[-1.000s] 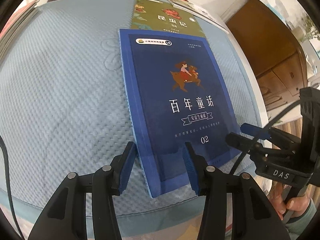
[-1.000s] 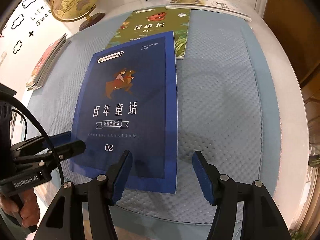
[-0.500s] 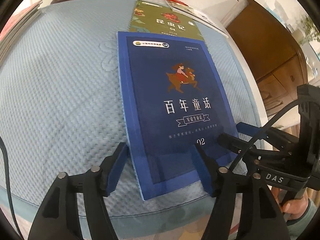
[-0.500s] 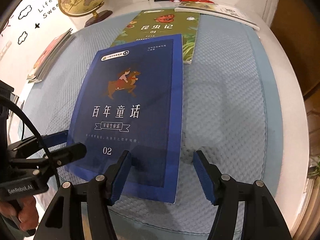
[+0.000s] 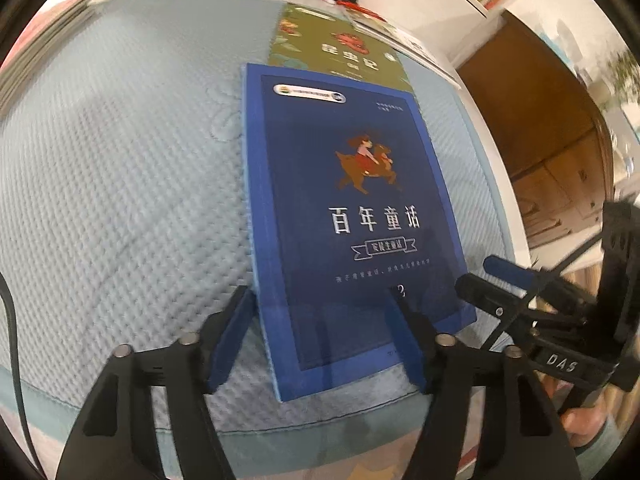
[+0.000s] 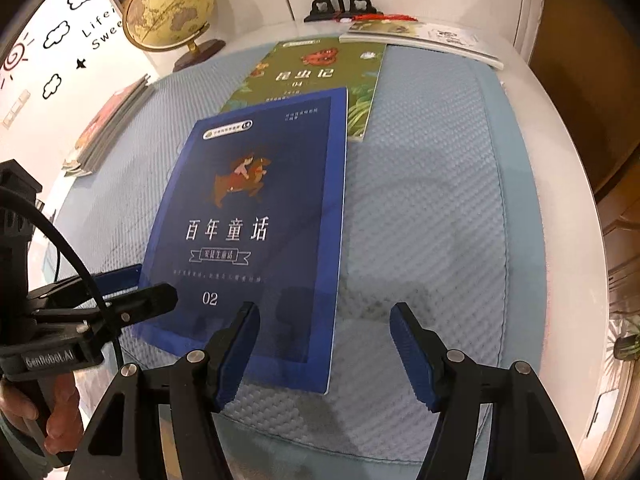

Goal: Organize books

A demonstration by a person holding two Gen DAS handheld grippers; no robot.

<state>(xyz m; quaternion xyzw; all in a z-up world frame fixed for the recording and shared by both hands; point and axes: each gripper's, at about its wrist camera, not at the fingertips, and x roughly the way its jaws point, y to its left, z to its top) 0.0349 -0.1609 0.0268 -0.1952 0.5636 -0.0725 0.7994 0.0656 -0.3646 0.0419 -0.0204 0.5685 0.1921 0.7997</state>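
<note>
I see the mat (image 5: pixel 120 184) on the counter (image 6: pixel 568 184). Blue book (image 5: pixel 352 216) flat on it, far edge overlapping the green book (image 6: pixel 320 72). My left tool (image 5: pixel 320 336) has just been closing, jaws apart, straddling the blue book's near left corner. Right tool (image 6: pixel 324 344) opening, gaping over its near right corner, gripping nothing.

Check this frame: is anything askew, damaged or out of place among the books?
Only mild disorder. The blue book lies partly over the green book, their edges not lined up. A thin book lies apart near the mat's far edge, and another stack sits at the left. No visible damage.
</note>
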